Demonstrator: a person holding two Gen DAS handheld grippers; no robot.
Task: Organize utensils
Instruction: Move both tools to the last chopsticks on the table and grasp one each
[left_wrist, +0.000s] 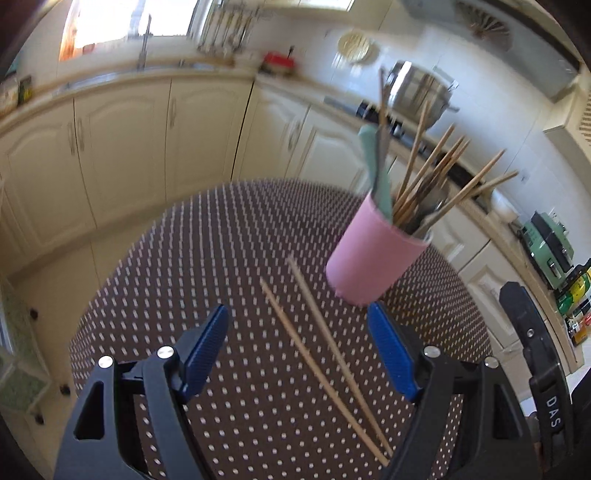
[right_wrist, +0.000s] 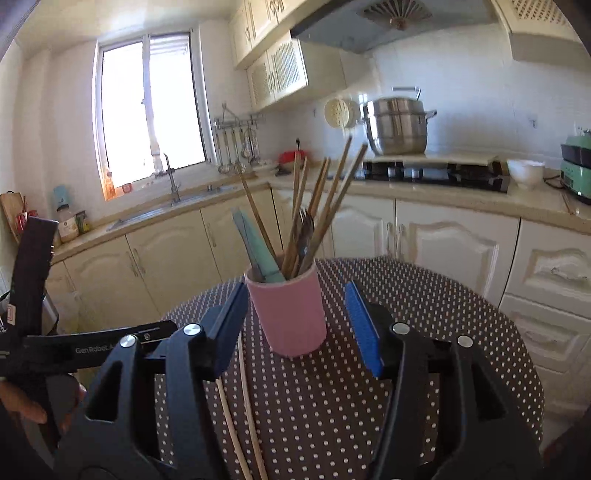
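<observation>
A pink cup (left_wrist: 373, 258) stands on the round dotted table (left_wrist: 221, 240), filled with several wooden chopsticks, a green-handled utensil (left_wrist: 376, 173) and metal cutlery. Two loose wooden chopsticks (left_wrist: 325, 354) lie on the table in front of it. My left gripper (left_wrist: 297, 314) is open and empty, hovering above the loose chopsticks with the cup just beyond its right finger. In the right wrist view my right gripper (right_wrist: 295, 291) is open and empty, its fingers on either side of the pink cup (right_wrist: 288, 314) but nearer the camera. The two chopsticks (right_wrist: 240, 413) lie beside its left finger.
Cream kitchen cabinets (right_wrist: 443, 240) surround the table. A steel pot (right_wrist: 397, 125) sits on the stove, a white bowl (right_wrist: 524, 173) and green appliance (right_wrist: 576, 173) on the counter. The sink (right_wrist: 170, 210) is under the window. The other gripper's body (right_wrist: 33, 295) shows at the left.
</observation>
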